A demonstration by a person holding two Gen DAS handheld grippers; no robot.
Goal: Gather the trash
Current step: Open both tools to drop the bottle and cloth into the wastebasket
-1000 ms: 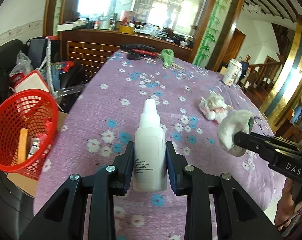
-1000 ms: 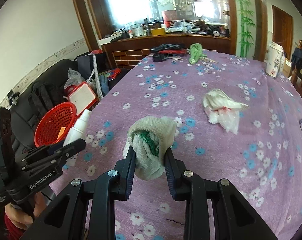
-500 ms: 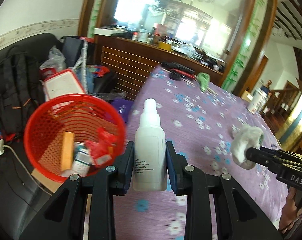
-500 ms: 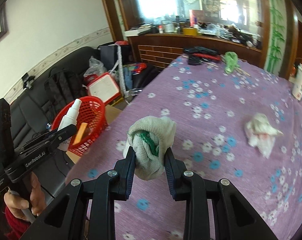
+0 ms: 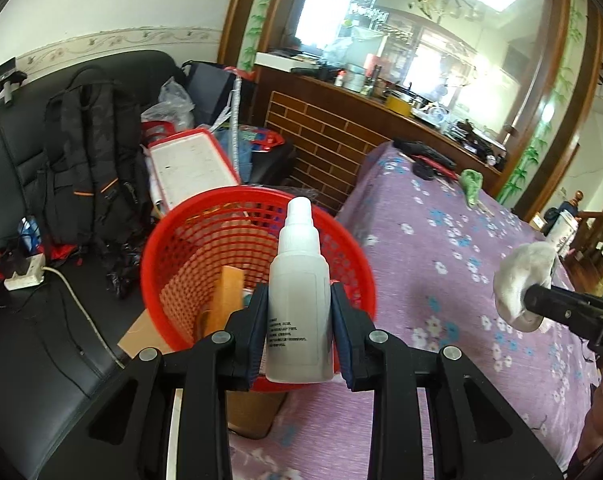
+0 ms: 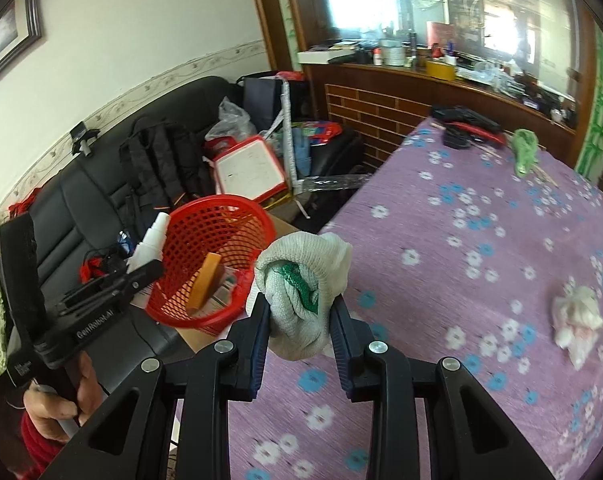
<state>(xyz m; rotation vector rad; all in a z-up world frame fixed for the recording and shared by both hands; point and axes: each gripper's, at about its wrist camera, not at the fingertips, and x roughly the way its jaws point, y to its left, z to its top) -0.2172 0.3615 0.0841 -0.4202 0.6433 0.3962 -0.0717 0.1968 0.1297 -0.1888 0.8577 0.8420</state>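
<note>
- left hand-held gripper [image 5: 299,332] pinching smooth white plastic bottle [image 5: 299,300], upright over red mesh basket [image 5: 173,256]; bottle hides basket contents
- right hand-held gripper [image 6: 299,320] clamps balled knit glove [image 6: 301,280] at counter [image 6: 481,280] edge
- crumpled tissue [image 6: 577,320] blurred, possibly plastic-wrapped

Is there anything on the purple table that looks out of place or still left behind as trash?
Yes. A crumpled white tissue with pinkish stains lies loose on the floral tablecloth, away from the red basket. At the far edge a green rag lies in a heap beside black and red tools. Nothing looks spilled.
</note>
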